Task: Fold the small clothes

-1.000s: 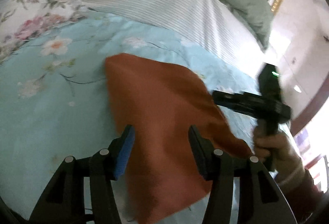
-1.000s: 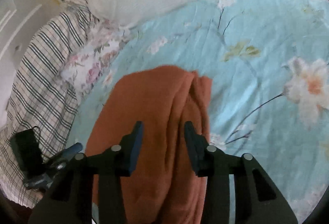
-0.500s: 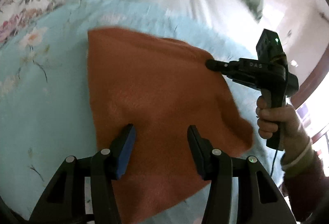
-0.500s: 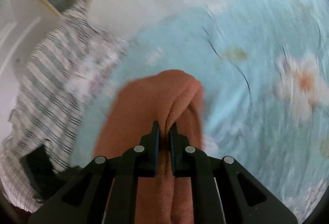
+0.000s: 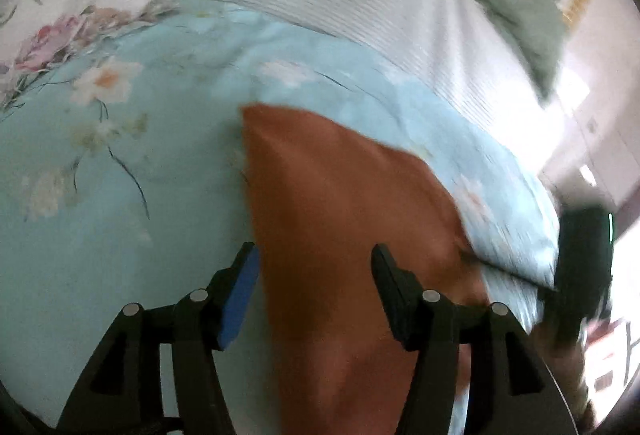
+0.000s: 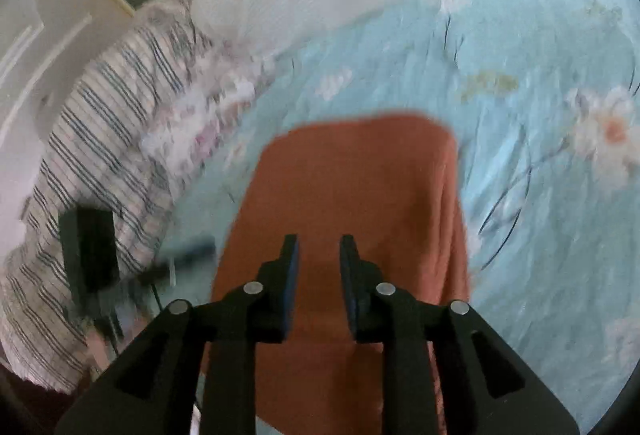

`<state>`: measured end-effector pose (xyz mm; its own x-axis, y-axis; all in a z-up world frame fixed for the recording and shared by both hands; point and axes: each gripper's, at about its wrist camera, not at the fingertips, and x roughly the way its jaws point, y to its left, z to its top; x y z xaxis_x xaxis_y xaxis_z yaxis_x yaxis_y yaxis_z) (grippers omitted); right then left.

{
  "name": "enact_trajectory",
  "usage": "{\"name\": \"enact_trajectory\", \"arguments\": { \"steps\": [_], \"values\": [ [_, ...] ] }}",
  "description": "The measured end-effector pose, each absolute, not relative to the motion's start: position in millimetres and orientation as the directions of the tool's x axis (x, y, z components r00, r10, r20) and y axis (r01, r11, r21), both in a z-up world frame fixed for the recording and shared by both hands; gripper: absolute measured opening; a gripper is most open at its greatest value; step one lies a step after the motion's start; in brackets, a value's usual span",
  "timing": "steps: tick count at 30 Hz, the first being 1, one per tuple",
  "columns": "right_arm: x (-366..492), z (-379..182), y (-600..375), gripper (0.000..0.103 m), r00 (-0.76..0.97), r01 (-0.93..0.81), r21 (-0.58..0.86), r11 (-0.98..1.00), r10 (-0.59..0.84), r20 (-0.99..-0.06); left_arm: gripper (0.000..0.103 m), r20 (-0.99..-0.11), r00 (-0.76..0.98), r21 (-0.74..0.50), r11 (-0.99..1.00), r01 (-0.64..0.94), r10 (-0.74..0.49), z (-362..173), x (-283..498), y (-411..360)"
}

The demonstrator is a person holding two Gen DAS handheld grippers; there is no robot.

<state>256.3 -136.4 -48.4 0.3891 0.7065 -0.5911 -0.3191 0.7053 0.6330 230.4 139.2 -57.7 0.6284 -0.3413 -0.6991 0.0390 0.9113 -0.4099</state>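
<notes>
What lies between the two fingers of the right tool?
Only the orange cloth lying beneath, ungripped; the right tool has just opened, right wrist view.

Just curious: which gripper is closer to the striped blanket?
Left. The left gripper is beside the striped blanket; the right gripper hangs over the orange cloth. Both just opened further, empty.

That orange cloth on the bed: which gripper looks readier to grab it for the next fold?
Probably the right gripper: it sits centred over the orange cloth, jaws narrowly apart, just reopened. The left gripper gapes wide at the cloth's edge.
</notes>
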Motion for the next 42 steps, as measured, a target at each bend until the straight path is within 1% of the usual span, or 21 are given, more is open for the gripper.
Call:
{"name": "enact_trajectory", "arguments": {
  "steps": [1,2,4,5,6,8,9,14,17,19,23,28,29,30,31,32,33,34,35,40,42],
  "values": [
    [258,-59,-135,0.023,0.376,-0.299,0.641,0.707,0.705,-0.602,0.061,-0.707,0.614,-0.435,0.900,0.016,-0.352,-61,244,145],
    [259,-70,-139,0.023,0.365,-0.273,0.679,0.681,0.727,-0.582,0.061,-0.715,0.587,-0.478,0.878,-0.013,-0.380,-68,262,154],
    [259,-75,-146,0.023,0.369,-0.264,0.711,0.651,0.750,-0.549,0.061,-0.693,0.541,-0.580,0.814,-0.027,-0.476,-81,295,164],
    [260,-77,-149,0.023,0.369,-0.264,0.719,0.643,0.756,-0.540,0.061,-0.696,0.530,-0.587,0.809,-0.030,-0.485,-85,309,163],
    [260,-79,-153,0.023,0.367,-0.265,0.722,0.639,0.760,-0.537,0.058,-0.705,0.525,-0.576,0.817,-0.032,-0.477,-88,319,161],
    [260,-80,-152,0.023,0.361,-0.269,0.725,0.634,0.764,-0.534,0.032,-0.722,0.526,-0.543,0.839,-0.030,-0.449,-93,345,156],
    [260,-81,-150,0.023,0.360,-0.271,0.724,0.634,0.764,-0.535,0.016,-0.729,0.527,-0.529,0.848,-0.031,-0.436,-95,353,154],
    [259,-81,-152,0.022,0.363,-0.272,0.732,0.625,0.771,-0.523,0.017,-0.738,0.588,-0.466,0.880,-0.092,-0.329,-79,376,163],
    [259,-81,-158,0.022,0.376,-0.249,0.742,0.623,0.768,-0.519,0.024,-0.729,0.625,-0.439,0.891,-0.115,-0.279,-59,357,170],
    [259,-72,-158,0.022,0.406,-0.236,0.723,0.650,0.742,-0.534,0.036,-0.705,0.650,-0.436,0.896,-0.082,-0.284,-46,338,167],
    [268,-58,-156,0.023,0.429,-0.237,0.720,0.652,0.735,-0.525,0.037,-0.653,0.659,-0.457,0.888,0.051,-0.373,-27,277,144],
    [285,-57,-143,0.023,0.435,-0.243,0.706,0.665,0.725,-0.534,0.035,-0.651,0.596,-0.453,0.870,0.193,-0.471,-36,215,106],
    [288,-59,-142,0.023,0.440,-0.237,0.687,0.687,0.706,-0.555,0.035,-0.659,0.572,-0.453,0.865,0.217,-0.489,-43,206,97],
    [293,-63,-142,0.022,0.466,-0.208,0.607,0.767,0.623,-0.628,0.035,-0.670,0.555,-0.450,0.864,0.226,-0.494,-49,200,92],
    [297,-71,-148,0.011,0.491,-0.184,0.571,0.800,0.578,-0.652,0.034,-0.689,0.539,-0.438,0.871,0.221,-0.484,-57,197,87],
    [300,-76,-152,0.000,0.494,-0.163,0.574,0.803,0.570,-0.657,0.033,-0.712,0.525,-0.421,0.882,0.213,-0.467,-67,196,83],
    [303,-87,-162,0.000,0.488,-0.128,0.619,0.775,0.593,-0.640,0.027,-0.729,0.516,-0.404,0.891,0.207,-0.451,-76,195,81],
    [304,-91,-168,0.000,0.491,-0.113,0.651,0.751,0.612,-0.620,0.017,-0.744,0.510,-0.386,0.901,0.199,-0.432,-83,195,78],
    [304,-93,-171,0.000,0.496,-0.105,0.665,0.739,0.619,-0.609,0.015,-0.755,0.518,-0.358,0.915,0.188,-0.402,-93,196,75],
    [300,-84,-168,0.000,0.508,-0.103,0.636,0.765,0.590,-0.628,0.015,-0.755,0.546,-0.324,0.931,0.169,-0.362,-88,194,67],
    [292,-75,-167,0.004,0.507,-0.112,0.634,0.765,0.593,-0.625,0.016,-0.748,0.550,-0.332,0.927,0.173,-0.371,-83,184,68]
  ]
}}
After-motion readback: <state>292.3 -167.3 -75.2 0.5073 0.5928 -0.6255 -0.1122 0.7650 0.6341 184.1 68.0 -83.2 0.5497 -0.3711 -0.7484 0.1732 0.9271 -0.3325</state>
